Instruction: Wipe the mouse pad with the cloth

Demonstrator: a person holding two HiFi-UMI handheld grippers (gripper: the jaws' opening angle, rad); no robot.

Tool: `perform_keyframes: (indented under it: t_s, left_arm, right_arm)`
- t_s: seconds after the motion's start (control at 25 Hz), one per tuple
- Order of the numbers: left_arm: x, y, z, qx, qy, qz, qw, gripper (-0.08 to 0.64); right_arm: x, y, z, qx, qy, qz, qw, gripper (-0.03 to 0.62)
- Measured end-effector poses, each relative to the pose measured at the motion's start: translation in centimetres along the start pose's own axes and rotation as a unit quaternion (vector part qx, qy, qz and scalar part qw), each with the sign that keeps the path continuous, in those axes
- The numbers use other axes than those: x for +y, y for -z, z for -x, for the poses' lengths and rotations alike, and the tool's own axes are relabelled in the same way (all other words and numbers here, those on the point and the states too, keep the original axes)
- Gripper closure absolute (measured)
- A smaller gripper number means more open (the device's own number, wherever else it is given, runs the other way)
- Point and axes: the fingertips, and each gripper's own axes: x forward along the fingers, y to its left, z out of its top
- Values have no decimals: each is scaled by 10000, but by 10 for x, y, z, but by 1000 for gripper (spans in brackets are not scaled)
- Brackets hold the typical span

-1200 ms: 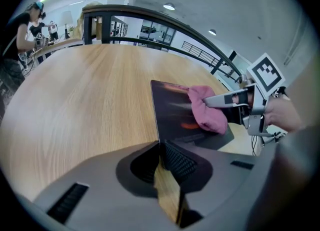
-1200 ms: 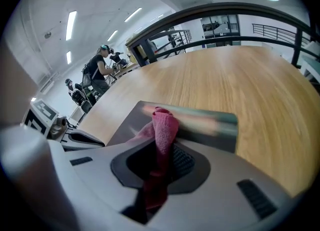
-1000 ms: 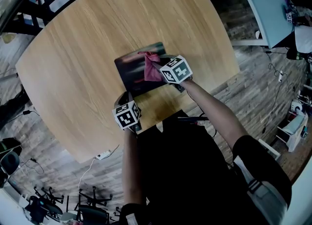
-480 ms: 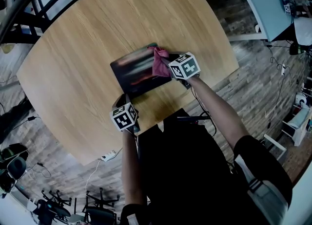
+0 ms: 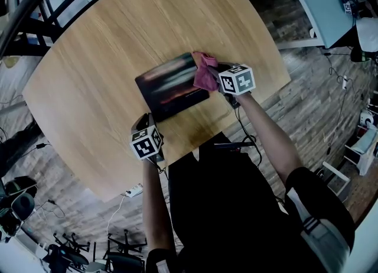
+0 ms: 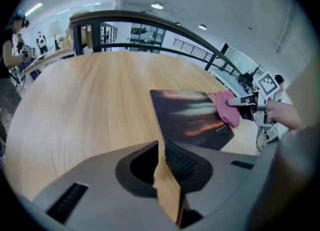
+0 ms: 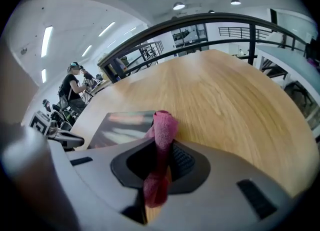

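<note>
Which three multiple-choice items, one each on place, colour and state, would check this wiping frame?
1. In the head view, where on the mouse pad is the cloth? A. right edge B. left edge C. centre
2. The cloth's colour? A. blue B. pink C. white
3. The right gripper is: A. open, empty B. shut on the mouse pad C. shut on the cloth
Key: 1 A, it bunches over that edge; 2 B, pink in every view; 3 C, the cloth stands pinched between its jaws.
</note>
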Motion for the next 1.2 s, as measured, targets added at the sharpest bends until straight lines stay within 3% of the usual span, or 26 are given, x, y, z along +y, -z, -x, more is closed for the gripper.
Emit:
perform_keyframes:
  t_s: [0.08,0.2,0.44,0.64,0.8,0.88,1.0,1.08,1.2]
  left_arm:
    - [12,-25,4,-197,98,-166,9996,495]
    - [23,-64,-1,-310,445,-433,9976,423]
    - [23,-117,-29,-20,779,-974,9922,390]
    - [15,-121,-54,381,830,-1285,9875,390]
    - [15,-114,-64,567,830,-1325,9861,390]
    - [18,-112,-68,572,771,-1326,9865,391]
    - [24,-112,-68,496,664,-1269,9884,464]
    - [24,-111,-67,475,672,-1267,9885,482]
    - [23,-114,-69,436,566,-1586,9848,485]
  right_arm:
    - [8,-6,11,-163,-76,-30,9998,529]
    - [28,-8,28,-334,-264,-115,9990,529]
    - [111,12,42,-194,-1113,-113,9935,529]
    - [206,42,34,374,-2148,138,9758,529]
    - [273,71,10,966,-2721,704,9548,529]
    - [295,87,-9,1247,-2803,1095,9455,529]
    - [311,107,-39,1538,-2693,1575,9376,529]
    - [313,113,-56,1583,-2526,1808,9373,529]
    - [312,110,-74,1553,-2331,1943,9401,529]
